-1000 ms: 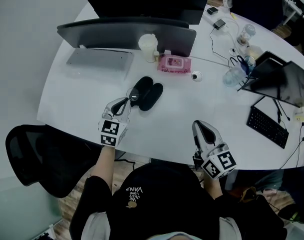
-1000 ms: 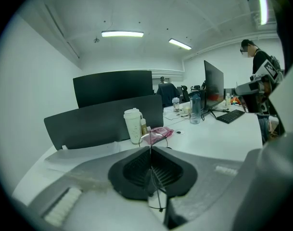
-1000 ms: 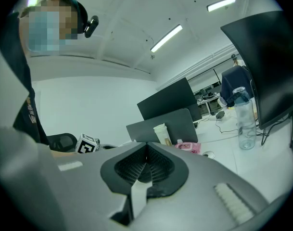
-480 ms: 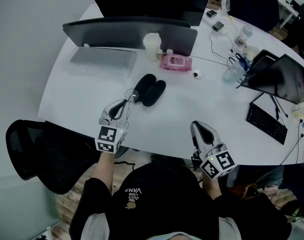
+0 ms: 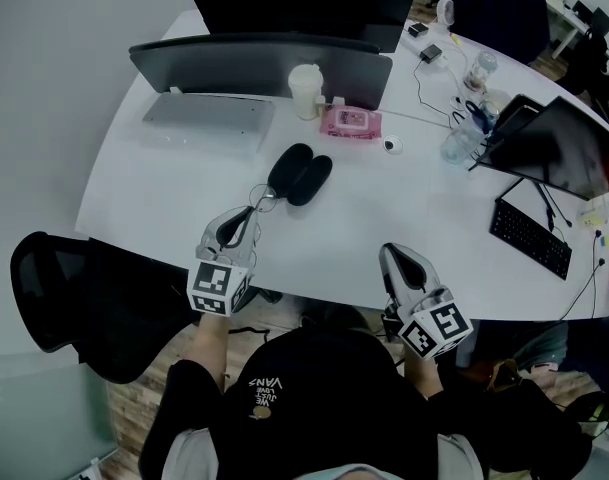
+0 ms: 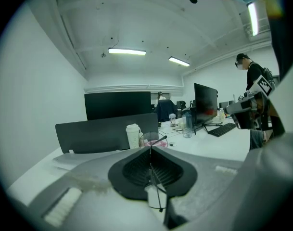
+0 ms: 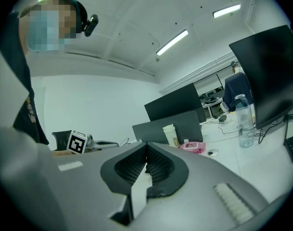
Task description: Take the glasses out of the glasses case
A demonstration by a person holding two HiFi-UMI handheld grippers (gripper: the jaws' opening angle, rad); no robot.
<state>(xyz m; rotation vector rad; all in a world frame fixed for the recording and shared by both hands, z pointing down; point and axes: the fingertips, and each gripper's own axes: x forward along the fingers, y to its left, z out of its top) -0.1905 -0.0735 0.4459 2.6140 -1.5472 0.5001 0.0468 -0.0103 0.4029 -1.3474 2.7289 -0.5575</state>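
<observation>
White bench (image 5: 384, 218) had one open glasses case (image 5: 300, 173). The left gripper (image 5: 250, 211) was clamped on the one pair of glasses (image 5: 263, 196), frame barely visible; right gripper (image 5: 390, 253) closed, empty.

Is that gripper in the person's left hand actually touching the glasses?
Touching. The left gripper view shows the left gripper with its jaws shut on a thin wire arm of the glasses, and a lens shows just beyond the jaw tips.

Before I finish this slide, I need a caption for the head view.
Left tool grips the glasses beside the open black case on the white table.
</observation>
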